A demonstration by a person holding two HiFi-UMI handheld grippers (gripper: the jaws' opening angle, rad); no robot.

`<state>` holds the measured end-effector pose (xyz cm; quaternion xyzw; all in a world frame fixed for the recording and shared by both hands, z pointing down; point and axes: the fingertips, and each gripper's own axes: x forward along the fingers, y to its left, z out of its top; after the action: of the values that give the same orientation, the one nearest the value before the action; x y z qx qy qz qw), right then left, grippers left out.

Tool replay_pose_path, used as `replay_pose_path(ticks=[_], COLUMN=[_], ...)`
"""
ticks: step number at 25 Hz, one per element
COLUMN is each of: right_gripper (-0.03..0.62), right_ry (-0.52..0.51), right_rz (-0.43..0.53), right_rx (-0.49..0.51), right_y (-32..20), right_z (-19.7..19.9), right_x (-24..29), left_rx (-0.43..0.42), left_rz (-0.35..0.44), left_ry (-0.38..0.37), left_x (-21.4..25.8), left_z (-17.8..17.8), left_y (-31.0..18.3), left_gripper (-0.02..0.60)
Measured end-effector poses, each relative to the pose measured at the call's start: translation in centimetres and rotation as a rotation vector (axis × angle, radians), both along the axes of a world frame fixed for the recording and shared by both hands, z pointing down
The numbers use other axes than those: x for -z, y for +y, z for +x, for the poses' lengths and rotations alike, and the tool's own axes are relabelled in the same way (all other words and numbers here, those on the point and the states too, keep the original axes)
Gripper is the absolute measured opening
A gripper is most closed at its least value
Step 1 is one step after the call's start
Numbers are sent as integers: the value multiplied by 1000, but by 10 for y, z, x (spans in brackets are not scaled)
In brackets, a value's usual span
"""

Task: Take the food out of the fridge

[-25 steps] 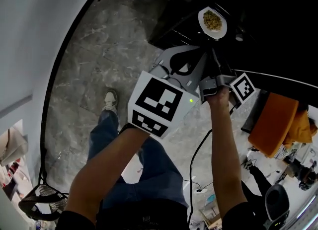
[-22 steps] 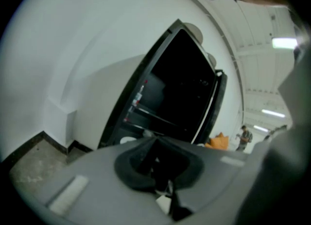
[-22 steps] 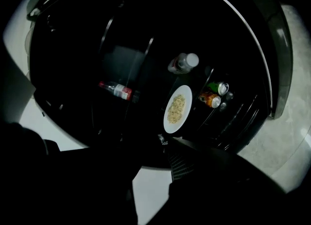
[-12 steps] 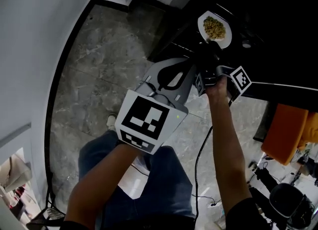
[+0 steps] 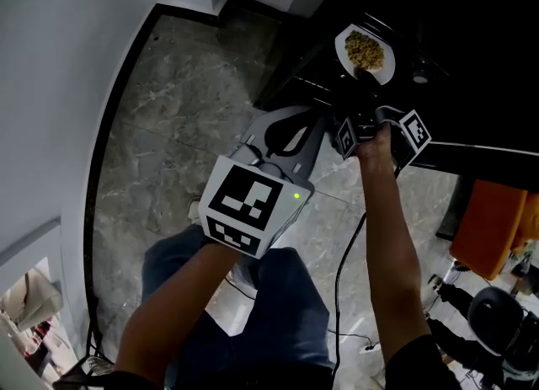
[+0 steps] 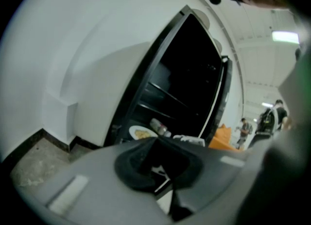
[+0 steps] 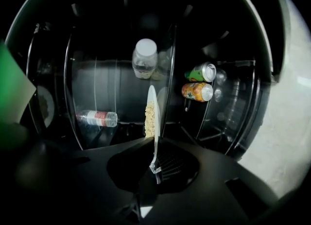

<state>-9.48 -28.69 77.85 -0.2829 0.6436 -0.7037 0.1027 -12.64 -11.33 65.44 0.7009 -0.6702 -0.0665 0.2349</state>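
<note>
Now plate rim is pinched by right gripper, jaws just closed on it; left gripper jaws are together, empty; level pull-out from fridge is needed.

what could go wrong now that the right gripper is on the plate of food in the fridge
1. The right gripper, whose jaws have just been closing, pinches only the near rim of the round white plate. With so little hold, the plate may tip or slip and spill the yellowish food.
2. The clear plastic bottle with a white cap sits close beyond the plate, so any push inward could knock it.
</note>
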Motion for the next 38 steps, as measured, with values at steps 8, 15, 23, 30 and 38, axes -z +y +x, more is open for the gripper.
replay_pose_path(ticks=[8,15,23,30,38], right_gripper=[14,12,12,12,12], right_ry=[15,-7,-24,-31,-106], right_rz=[-6,-11,-23,-27,10], right_rx=[47,76,84,66,13], right_y=[10,61,143,199,241], right_z=[5,31,73,109,122], right_x=[15,52,118,204,316], left_rx=[9,12,-12,-43,-81], left_rz=[-21,-45,-89,-108,-114], left_ry=[11,36,29,2,-63], left_x=[18,49,97,161,234], left_z=[3,21,48,73,92], left_y=[3,23,55,77,114], left_gripper=[2,2,2,2,2])
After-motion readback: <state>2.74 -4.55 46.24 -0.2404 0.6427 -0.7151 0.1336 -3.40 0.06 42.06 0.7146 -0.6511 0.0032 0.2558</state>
